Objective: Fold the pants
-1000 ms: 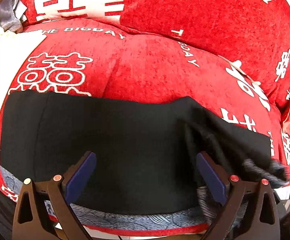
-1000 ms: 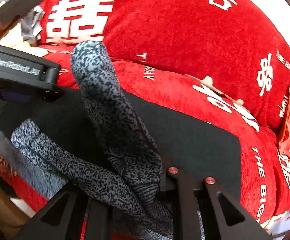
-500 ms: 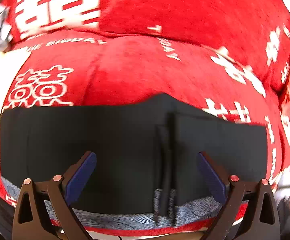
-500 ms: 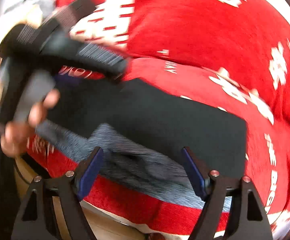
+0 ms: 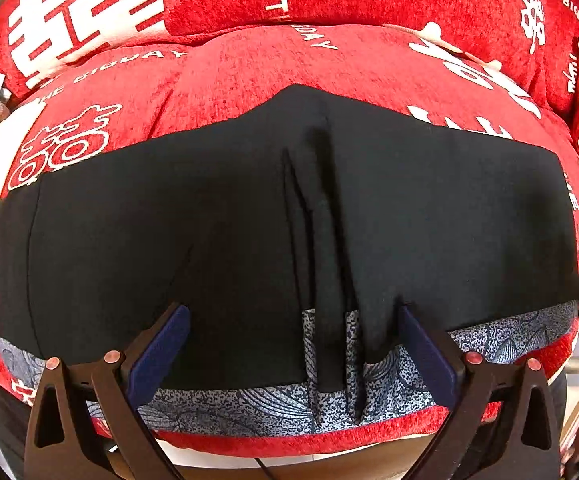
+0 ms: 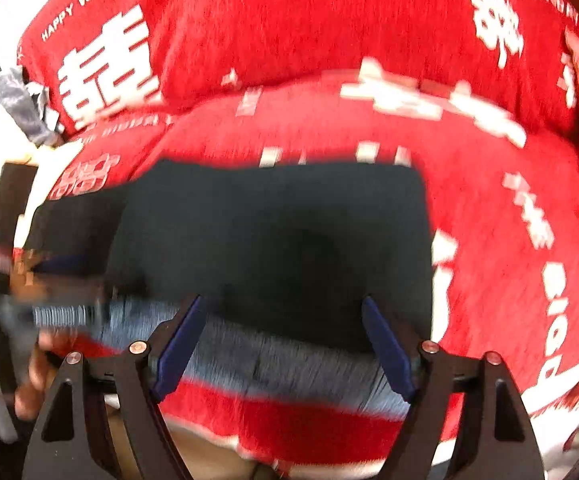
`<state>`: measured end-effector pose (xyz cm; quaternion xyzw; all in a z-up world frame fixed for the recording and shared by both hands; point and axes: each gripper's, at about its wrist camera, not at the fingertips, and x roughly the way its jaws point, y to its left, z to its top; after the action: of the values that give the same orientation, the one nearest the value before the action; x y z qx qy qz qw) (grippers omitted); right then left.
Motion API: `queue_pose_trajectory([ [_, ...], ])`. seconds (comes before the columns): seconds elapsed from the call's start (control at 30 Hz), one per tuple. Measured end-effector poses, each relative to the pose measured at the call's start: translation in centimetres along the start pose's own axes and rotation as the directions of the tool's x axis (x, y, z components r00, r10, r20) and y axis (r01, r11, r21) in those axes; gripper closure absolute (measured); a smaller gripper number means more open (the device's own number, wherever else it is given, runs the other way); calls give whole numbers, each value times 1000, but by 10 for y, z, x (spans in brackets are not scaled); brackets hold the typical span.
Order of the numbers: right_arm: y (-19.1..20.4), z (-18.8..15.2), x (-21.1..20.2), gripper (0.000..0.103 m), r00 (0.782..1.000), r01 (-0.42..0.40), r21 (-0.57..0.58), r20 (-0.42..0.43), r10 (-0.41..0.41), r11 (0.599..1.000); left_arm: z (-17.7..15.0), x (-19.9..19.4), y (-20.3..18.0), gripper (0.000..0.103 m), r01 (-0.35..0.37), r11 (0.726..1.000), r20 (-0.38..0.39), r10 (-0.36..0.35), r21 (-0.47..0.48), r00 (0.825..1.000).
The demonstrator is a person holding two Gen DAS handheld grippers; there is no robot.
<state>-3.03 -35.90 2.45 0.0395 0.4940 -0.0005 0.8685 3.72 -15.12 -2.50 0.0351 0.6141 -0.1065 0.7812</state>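
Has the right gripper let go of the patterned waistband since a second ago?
Yes. The right gripper is now open and empty; the waistband it held raised lies flat along the near edge of the red cushion.

Left tongs [image 5: 293,348] and right tongs [image 6: 283,344] gape wide, holding nothing.

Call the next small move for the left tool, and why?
Probably lower the left tool onto the raised ridge in the middle of the black pants and press or tug it flat. Both tools are open and hold nothing, the right tool too. The pants lie spread on the red cover, patterned grey edge nearest, with that crease the only visible bump.
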Motion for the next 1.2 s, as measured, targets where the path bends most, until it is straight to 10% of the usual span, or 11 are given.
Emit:
queue_pose_trajectory([
  [0.37, -3, 55, 75, 0, 980, 167, -33, -100, -169, 985, -4, 2, 0, 0, 15, 1000, 13, -15, -8, 1000],
  [0.5, 6, 44, 38, 0, 993, 115, 11, 1, -115, 993, -2, -4, 11, 0, 47, 997, 18, -46, -54, 999],
  [0.87, 31, -35, 24, 0, 986, 138, -29, -95, -140, 990, -12, -8, 12, 0, 43, 998, 8, -43, -39, 999],
  [1.2, 57, -13, 30, 0, 991, 106, -15, -76, -107, 994, -14, -29, 64, 0, -14, 992, 63, 23, -128, 998],
])
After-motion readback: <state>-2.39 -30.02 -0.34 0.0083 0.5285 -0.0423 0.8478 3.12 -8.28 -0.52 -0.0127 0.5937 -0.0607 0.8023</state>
